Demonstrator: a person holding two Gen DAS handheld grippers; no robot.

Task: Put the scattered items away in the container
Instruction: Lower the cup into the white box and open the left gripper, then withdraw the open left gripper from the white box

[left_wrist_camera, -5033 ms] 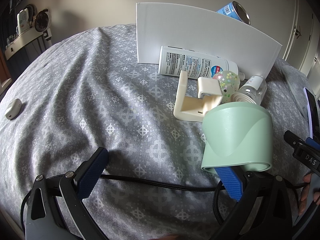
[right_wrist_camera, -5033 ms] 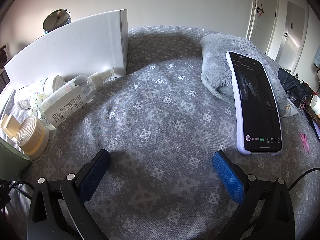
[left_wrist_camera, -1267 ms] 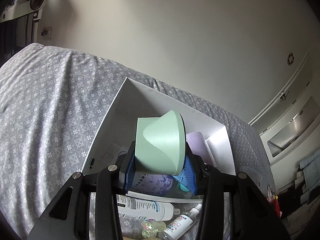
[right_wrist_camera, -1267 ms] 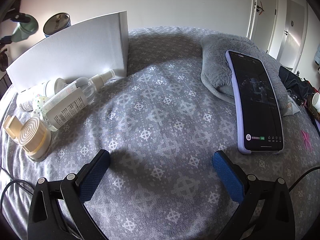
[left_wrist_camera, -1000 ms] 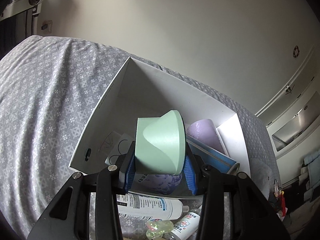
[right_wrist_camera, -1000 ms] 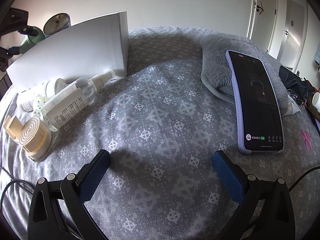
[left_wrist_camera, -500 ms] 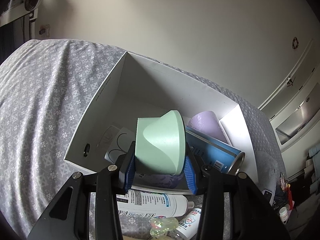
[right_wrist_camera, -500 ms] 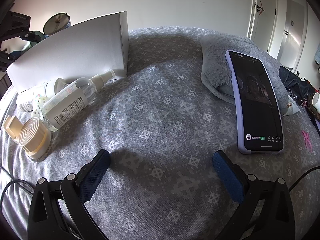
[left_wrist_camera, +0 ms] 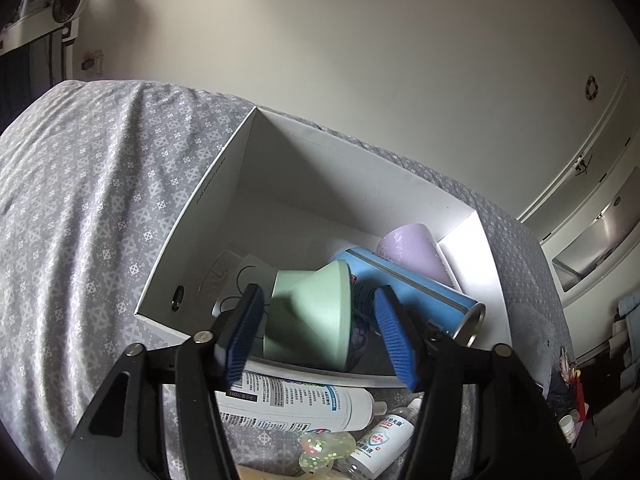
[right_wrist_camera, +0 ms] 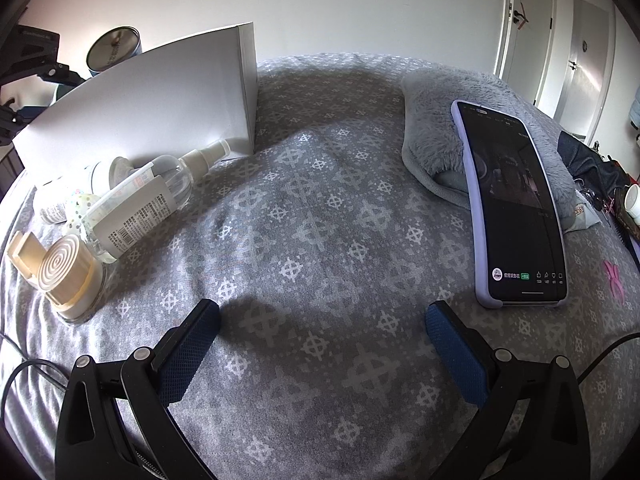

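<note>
Your left gripper [left_wrist_camera: 318,330] hangs over the near edge of the white box [left_wrist_camera: 188,224], fingers spread, gaps showing on both sides of the green cup [left_wrist_camera: 310,320]. The cup lies tilted inside, against the blue can [left_wrist_camera: 416,288] and purple roll [left_wrist_camera: 414,254]. Lift straight back so no pad drags it out. The white bottle [left_wrist_camera: 296,400], spray bottle [right_wrist_camera: 148,200] and cream jar [right_wrist_camera: 66,276] lie just outside the near wall. Your right gripper [right_wrist_camera: 320,354] rests wide apart and empty over the bedspread [right_wrist_camera: 320,220], well right of them.
</note>
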